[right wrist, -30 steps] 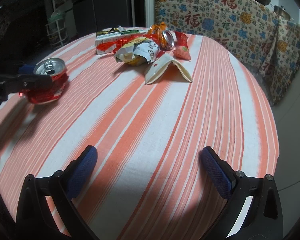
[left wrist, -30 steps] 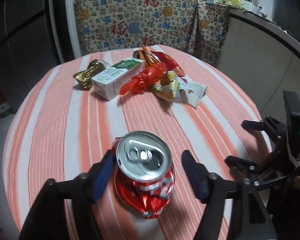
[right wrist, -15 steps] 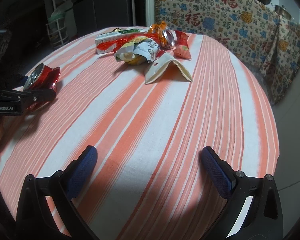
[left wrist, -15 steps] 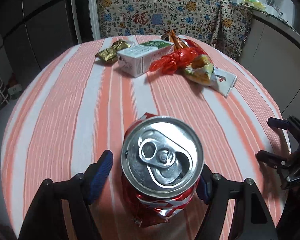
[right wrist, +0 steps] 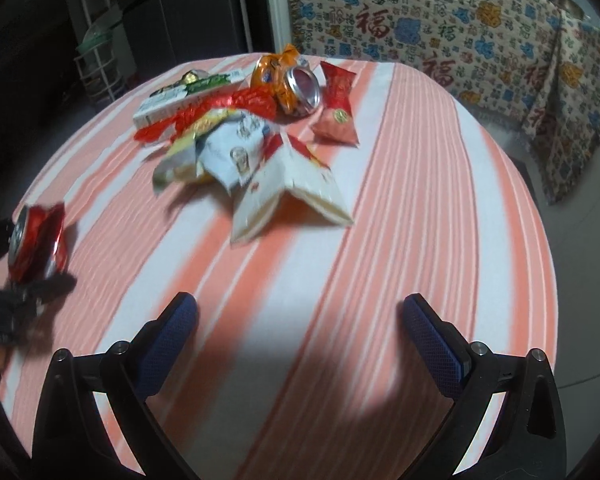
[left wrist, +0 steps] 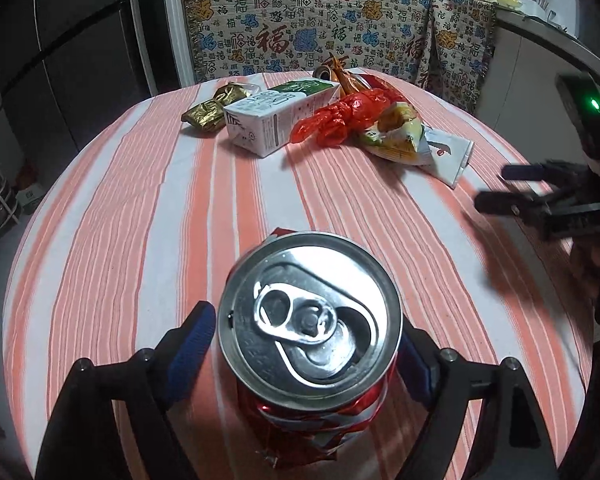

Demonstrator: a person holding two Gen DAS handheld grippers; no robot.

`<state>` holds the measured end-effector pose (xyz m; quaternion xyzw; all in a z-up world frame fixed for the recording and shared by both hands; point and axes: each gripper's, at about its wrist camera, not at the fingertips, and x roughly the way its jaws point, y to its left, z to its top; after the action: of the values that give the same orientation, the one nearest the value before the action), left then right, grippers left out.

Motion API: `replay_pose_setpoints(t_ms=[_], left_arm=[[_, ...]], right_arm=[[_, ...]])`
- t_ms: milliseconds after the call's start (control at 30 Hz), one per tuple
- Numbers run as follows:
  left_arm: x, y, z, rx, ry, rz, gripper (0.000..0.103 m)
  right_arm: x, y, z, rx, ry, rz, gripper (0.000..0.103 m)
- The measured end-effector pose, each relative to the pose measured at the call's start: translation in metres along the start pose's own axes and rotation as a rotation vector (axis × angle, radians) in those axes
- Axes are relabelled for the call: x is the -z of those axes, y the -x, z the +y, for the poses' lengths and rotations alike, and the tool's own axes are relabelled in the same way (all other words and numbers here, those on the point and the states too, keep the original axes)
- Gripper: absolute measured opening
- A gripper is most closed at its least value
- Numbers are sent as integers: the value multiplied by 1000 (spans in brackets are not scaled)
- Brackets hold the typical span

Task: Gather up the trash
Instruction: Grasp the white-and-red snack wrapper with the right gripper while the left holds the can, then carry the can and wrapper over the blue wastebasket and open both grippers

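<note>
A crushed red drink can (left wrist: 308,320) stands between the blue pads of my left gripper (left wrist: 304,344), silver top facing the camera. The jaws are opening, and a gap shows between the left pad (left wrist: 188,348) and the can's body. In the right wrist view the can (right wrist: 36,244) leans near the table's left edge. My right gripper (right wrist: 300,312) is open over the striped cloth with nothing between its fingers; the left wrist view shows it (left wrist: 504,186) at the right. The trash pile holds a milk carton (left wrist: 276,120), red wrapper (left wrist: 344,120), gold wrapper (left wrist: 210,110) and snack bags (right wrist: 288,192).
The round table (left wrist: 120,220) has an orange-and-white striped cloth. A crushed orange can (right wrist: 296,84) and a red packet (right wrist: 336,108) lie at the pile's far side. A patterned cloth (left wrist: 300,32) hangs behind the table. A wire rack (right wrist: 96,64) stands at the far left.
The left gripper has come down closer over the can, and its jaws have widened. The right gripper has moved forward towards the trash pile, which now looks nearer.
</note>
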<state>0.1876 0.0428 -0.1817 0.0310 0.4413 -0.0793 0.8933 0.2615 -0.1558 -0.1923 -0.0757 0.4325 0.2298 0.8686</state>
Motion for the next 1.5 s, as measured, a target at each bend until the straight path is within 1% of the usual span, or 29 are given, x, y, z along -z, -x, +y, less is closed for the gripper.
replay_pose_setpoints(t_ms=[133,200,233,267,300,333,367,433,467,533,633,800,900,933,1000,1033,1067,1200,1267,1367,1400,1433,1467,1500], left_arm=[[0,0,0,2,1,1,86],[0,0,0,1,1,1,86],[0,0,0,1,1,1,86],[0,0,0,2,1,1,86],[0,0,0,2,1,1,86],[0,0,-1,2,1,1,86],[0,0,-1,1,1,1,86],[0,0,0,1,1,1,86],[0,0,0,1,1,1,86],[0,0,-1,1,1,1,86],[0,0,0,1,1,1,86],[0,1,1,15,11,-2,86],[2,7,8,73,35,-13,86],[4,9,9,89,38,-14,86],[7,14,8,101,27,-11,86],[8,16,6,99,16,-12,86],[8,19,3,90,0,-12,86],[6,29,-9,50,-41,-32,86],[2,32,-9,28,-39,-36,85],[-3,32,-4,34,-13,-26,84],[-4,31,-3,37,-9,-18,74],[-5,29,-2,37,-9,-6,57],[-5,26,0,42,-6,12,49],[-4,26,1,48,0,9,49]], right_arm=[[-21,-10,7,20,73,-35,103],[-27,-15,9,22,95,-48,102],[-28,-19,8,17,96,-46,101],[-28,-23,7,6,93,-36,89],[-26,-26,7,-9,88,-15,75],[-25,-25,6,-7,84,-23,56],[-24,-23,6,-13,80,-25,44],[-19,-17,6,-23,80,-15,31],[-14,-13,7,-23,86,-6,27],[-6,-5,6,-27,84,10,23],[13,13,4,-52,51,55,22],[37,38,10,-80,53,85,23],[42,38,16,-80,76,90,34],[43,37,17,-78,82,91,41],[44,37,18,-84,91,93,51],[43,38,18,-85,96,90,60],[42,40,18,-88,102,83,65],[38,44,21,-96,127,72,67],[36,45,22,-106,130,64,67],[34,44,24,-118,132,62,67],[33,42,23,-121,130,66,67],[34,41,24,-124,128,74,67],[34,38,24,-126,128,88,60],[34,37,25,-122,130,98,48]])
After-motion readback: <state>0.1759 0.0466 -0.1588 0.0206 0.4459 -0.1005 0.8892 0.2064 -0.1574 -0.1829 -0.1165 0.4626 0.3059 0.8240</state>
